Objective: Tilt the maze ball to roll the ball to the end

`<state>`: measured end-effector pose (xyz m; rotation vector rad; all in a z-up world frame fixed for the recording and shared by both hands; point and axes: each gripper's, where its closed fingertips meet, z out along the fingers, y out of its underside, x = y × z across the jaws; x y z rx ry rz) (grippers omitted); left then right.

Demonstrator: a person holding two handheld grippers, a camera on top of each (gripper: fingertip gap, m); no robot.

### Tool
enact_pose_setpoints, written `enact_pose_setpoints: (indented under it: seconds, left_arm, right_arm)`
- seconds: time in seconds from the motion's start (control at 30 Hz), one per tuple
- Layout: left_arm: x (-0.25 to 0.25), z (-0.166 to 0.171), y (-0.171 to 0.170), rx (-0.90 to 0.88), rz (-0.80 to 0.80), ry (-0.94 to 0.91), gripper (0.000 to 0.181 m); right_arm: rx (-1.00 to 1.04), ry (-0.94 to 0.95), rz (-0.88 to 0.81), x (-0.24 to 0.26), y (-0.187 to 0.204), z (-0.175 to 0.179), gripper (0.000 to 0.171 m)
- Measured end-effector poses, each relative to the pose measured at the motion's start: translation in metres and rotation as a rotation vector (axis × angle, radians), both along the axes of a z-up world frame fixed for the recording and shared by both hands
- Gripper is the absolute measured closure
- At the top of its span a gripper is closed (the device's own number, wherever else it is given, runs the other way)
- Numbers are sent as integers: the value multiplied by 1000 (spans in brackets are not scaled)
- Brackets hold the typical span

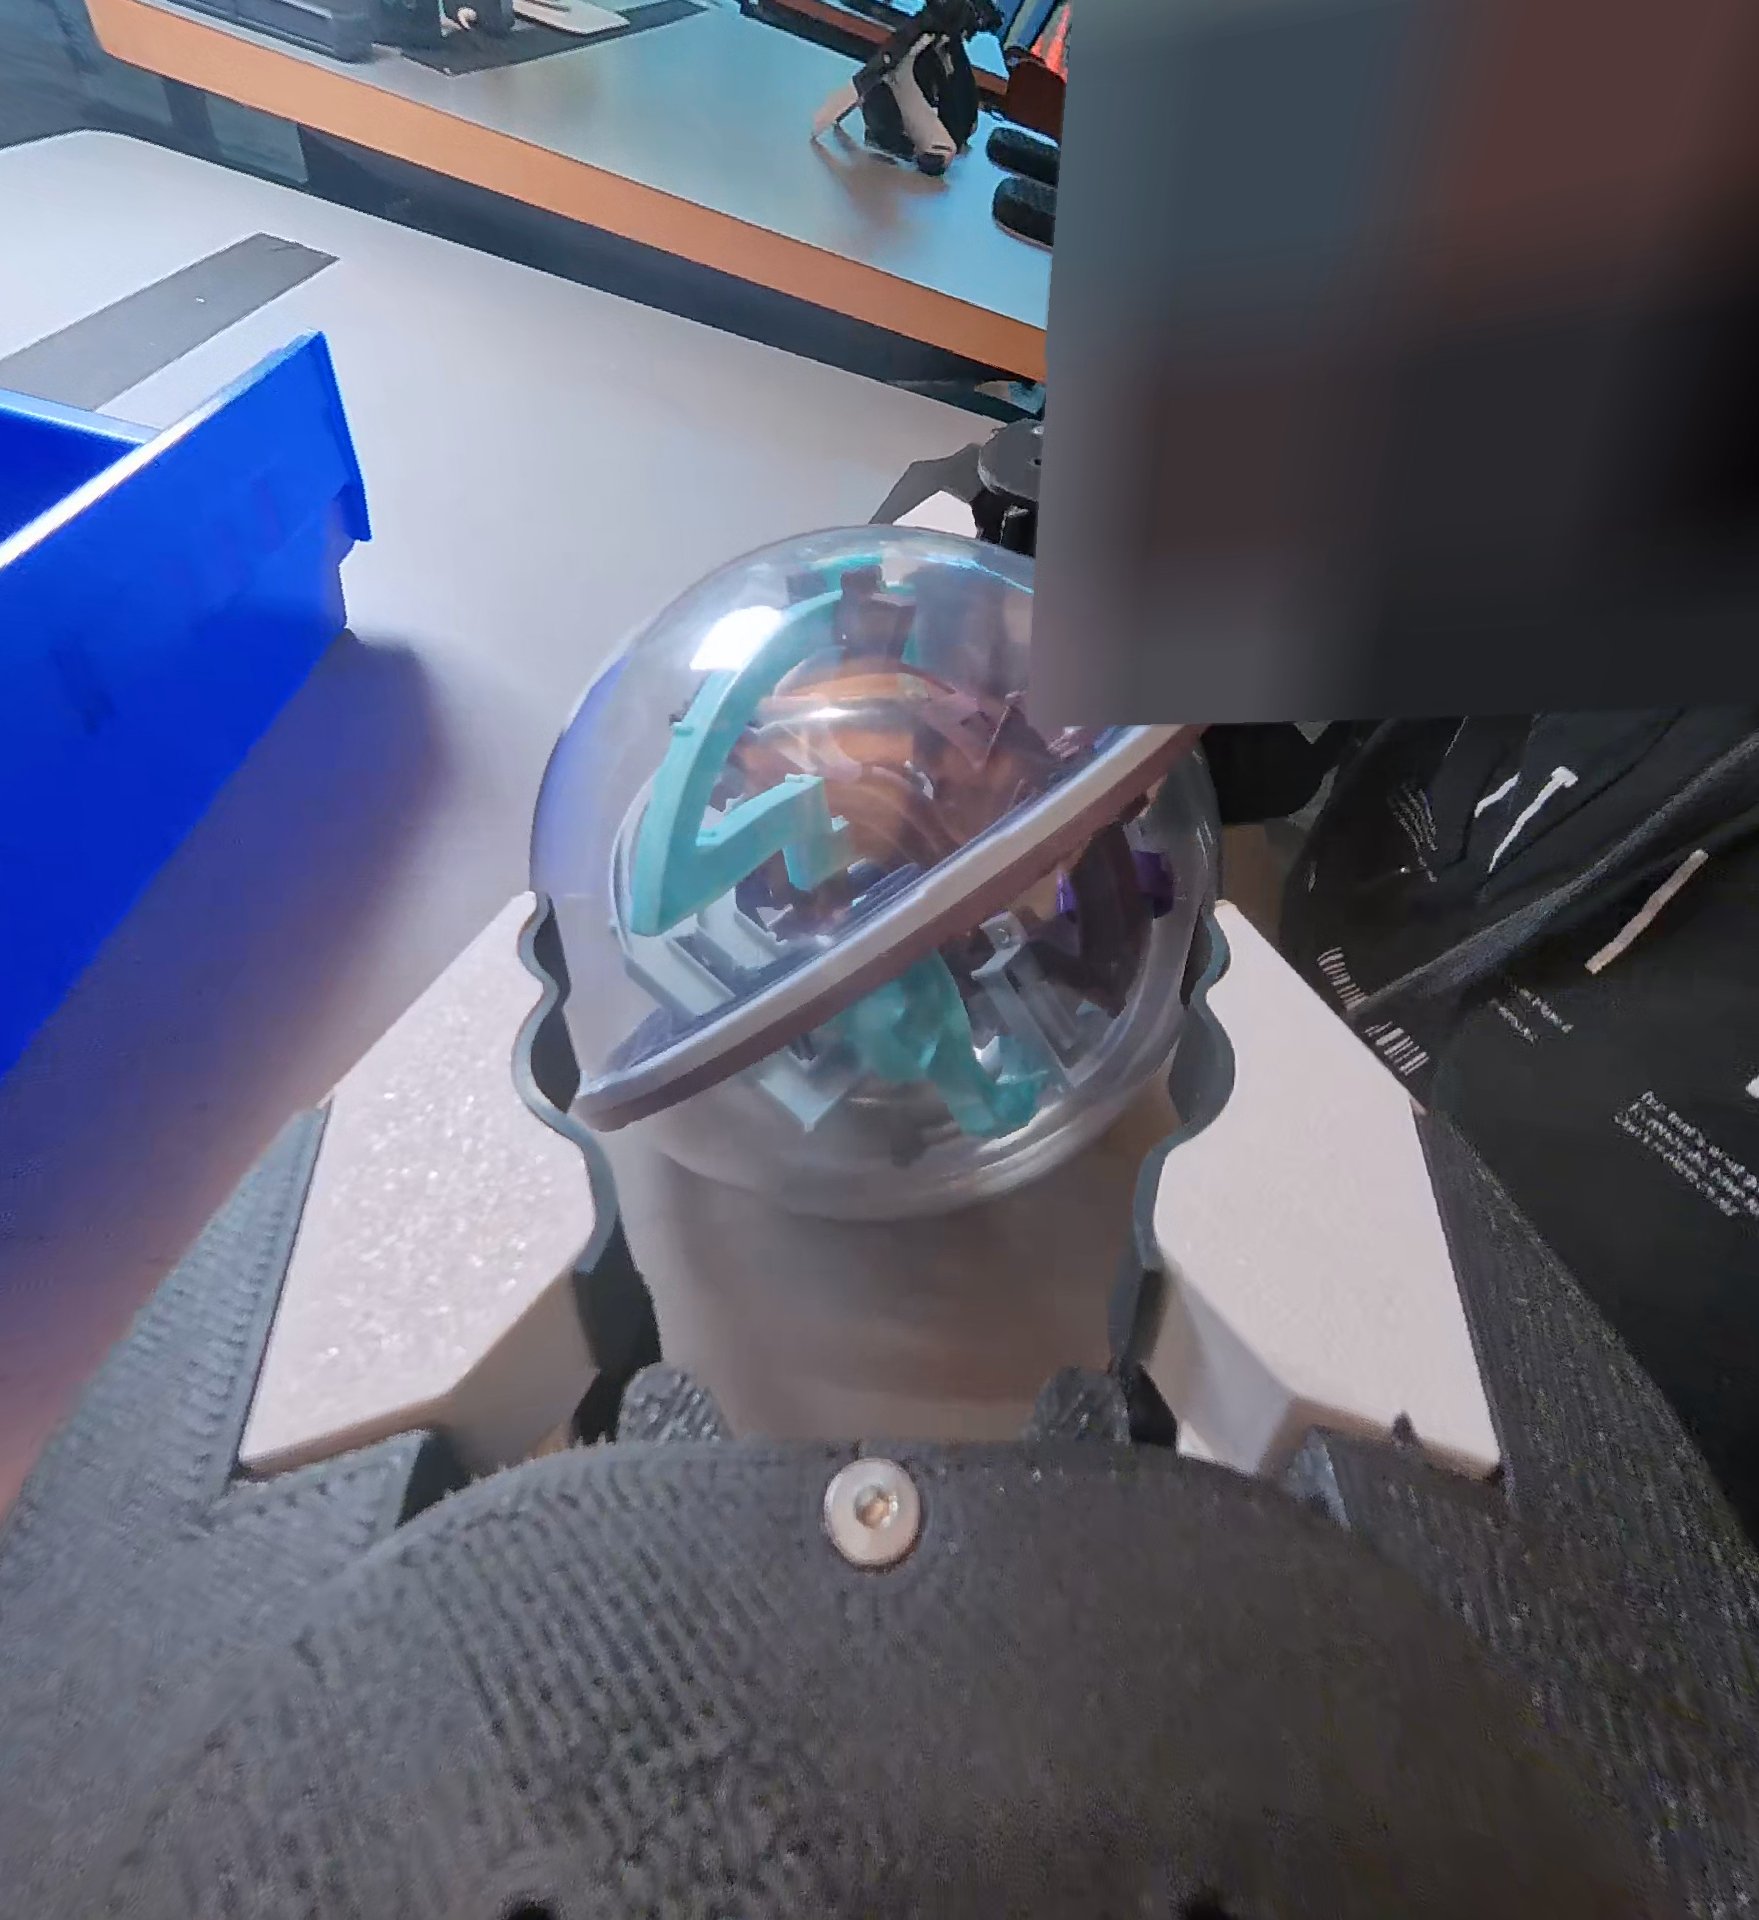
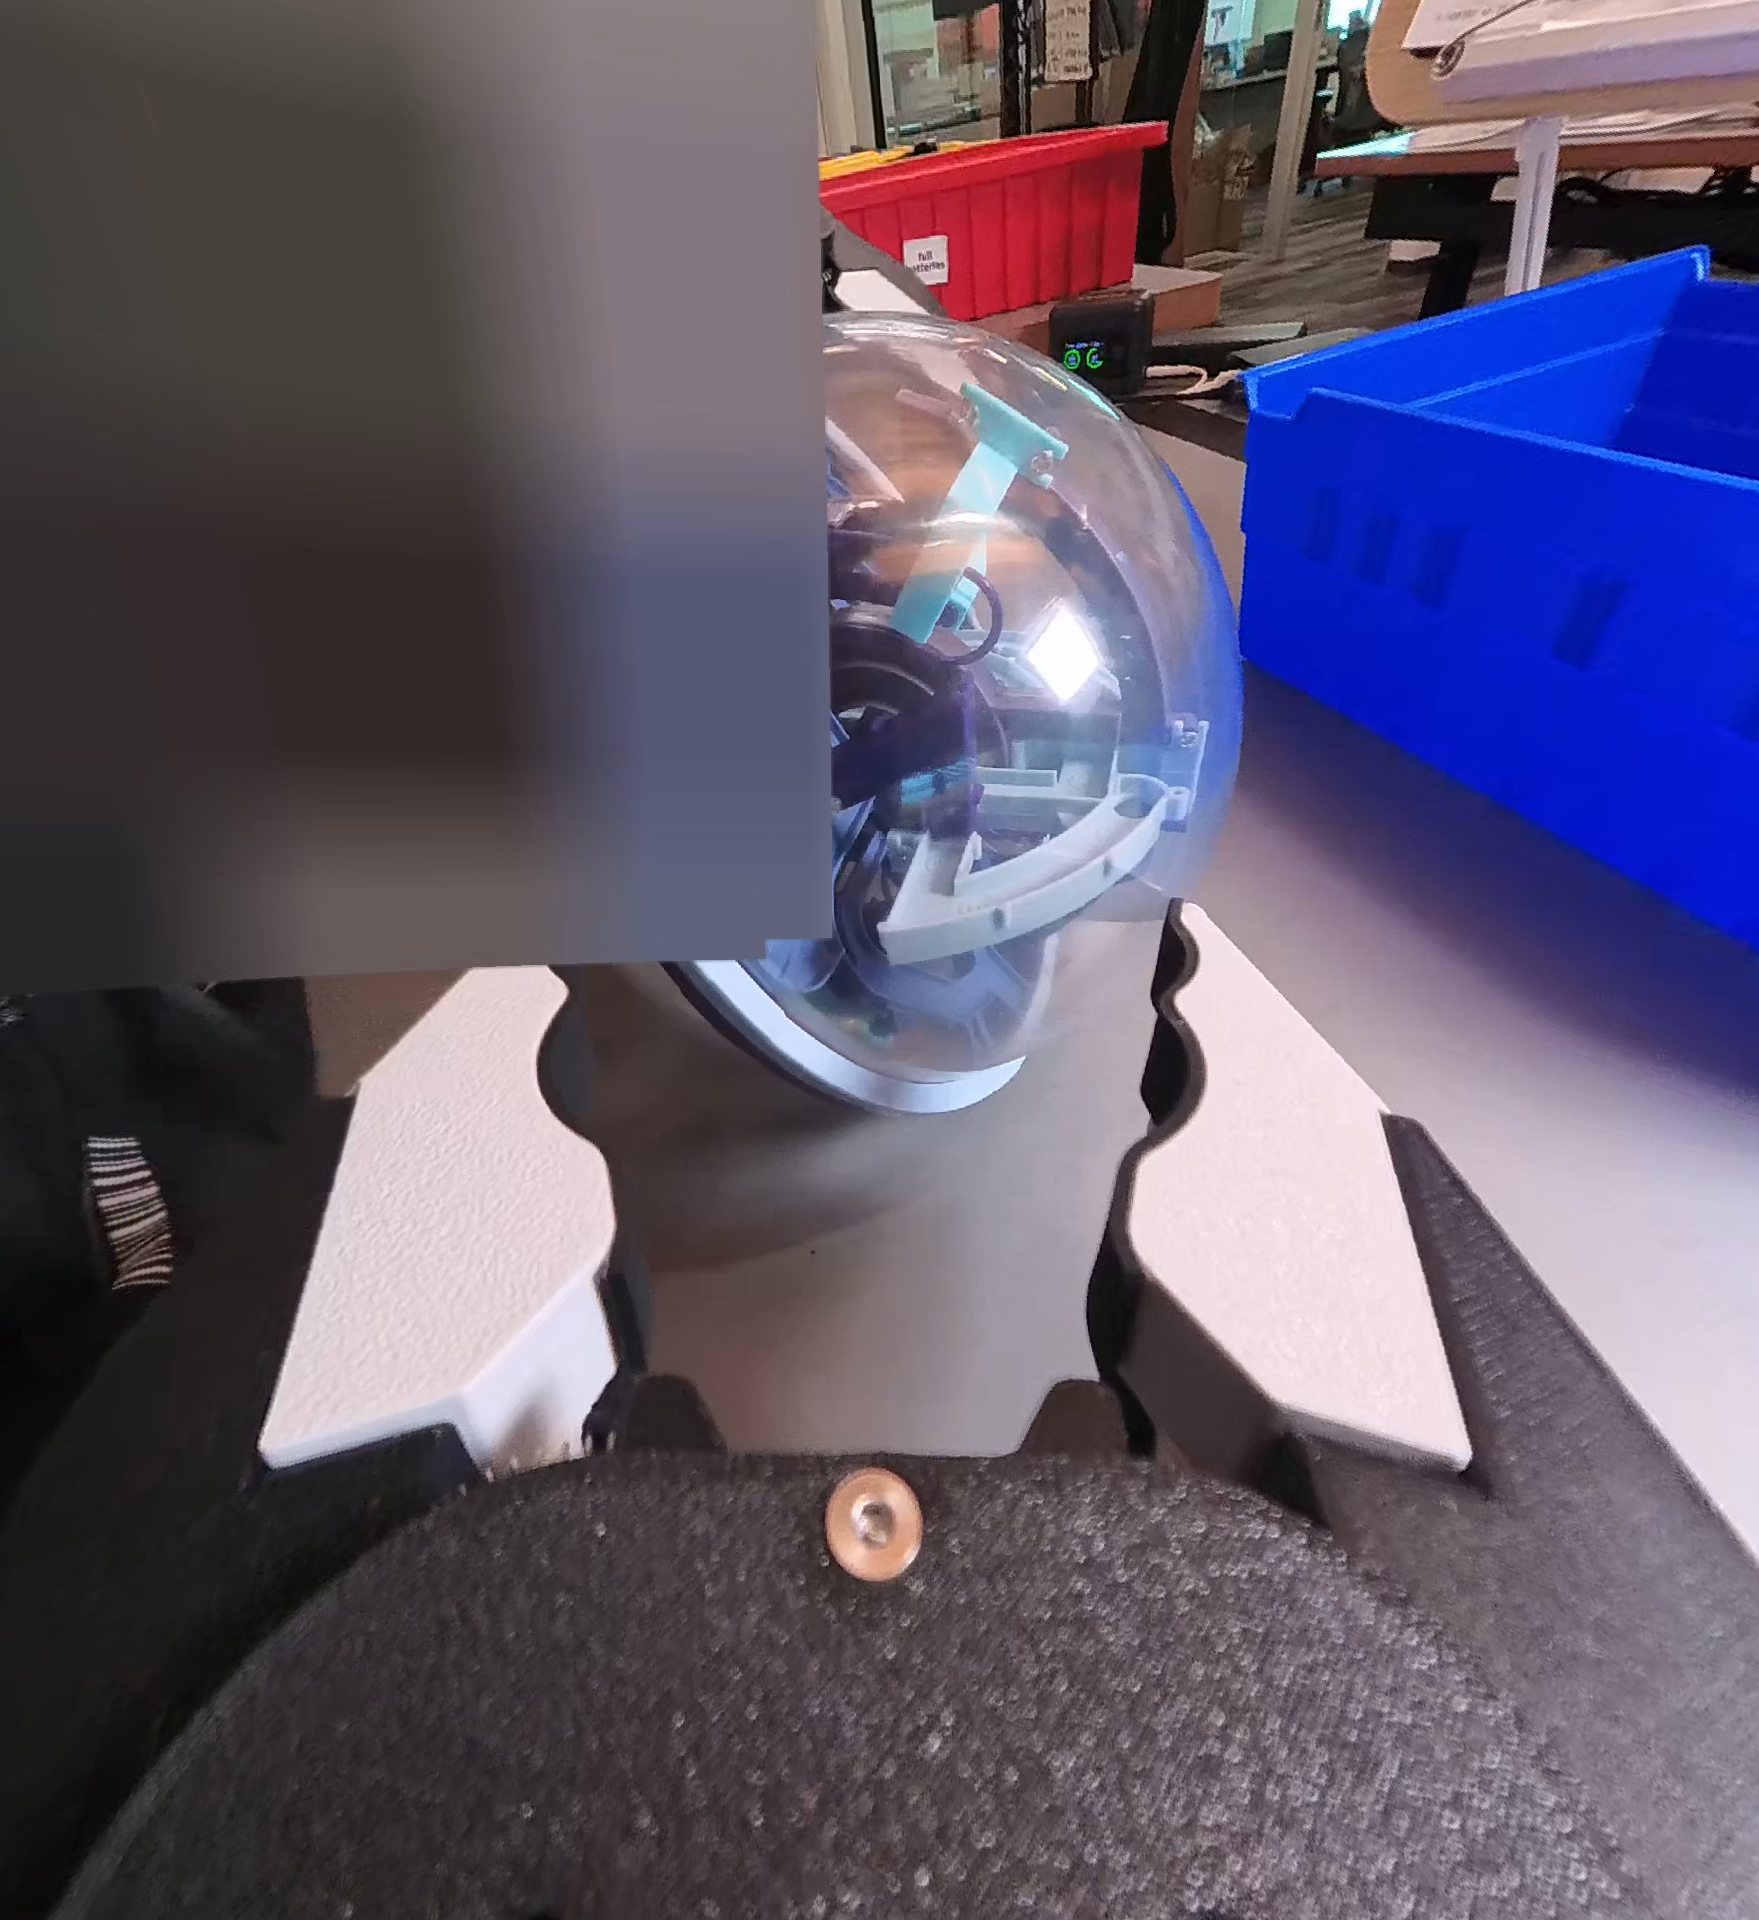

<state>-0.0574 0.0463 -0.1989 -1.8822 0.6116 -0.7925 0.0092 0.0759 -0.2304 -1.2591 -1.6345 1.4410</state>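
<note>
Maze ball [image 1: 870, 873] (seam tilted) sits gripped between left gripper [image 1: 870, 997] fingers.

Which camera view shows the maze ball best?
The left wrist view: the maze ball shows almost whole there, between the fingers of the left gripper, with its rim band and teal tracks clear. In the right wrist view a blurred patch hides its left half; only the right side shows.

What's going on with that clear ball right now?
Left gripper clamped on maze ball. Right gripper open at it. Blue bin close beside.
</note>
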Motion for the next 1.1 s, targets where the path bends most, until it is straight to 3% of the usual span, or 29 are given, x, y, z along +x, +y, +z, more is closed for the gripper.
enact_pose_setpoints:
  seconds: [0.03,0.53,0.77,0.83,1.1]
  left_arm:
    - [0,0,0,-8,-6,1,64]
    - [2,3,7,-47,-30,53,64]
    - [-12,22,2,-86,301,218,81]
    - [-2,22,-4,-143,327,244,87]
    - [18,17,3,-155,318,215,61]
  right_arm:
    - [7,-1,-2,0,0,0,64]
    - [47,-23,-28,0,2,-4,64]
    - [35,-28,-51,1,3,-3,68]
    - [21,-26,-47,2,1,-2,70]
    - [26,-33,-33,5,-6,-1,70]
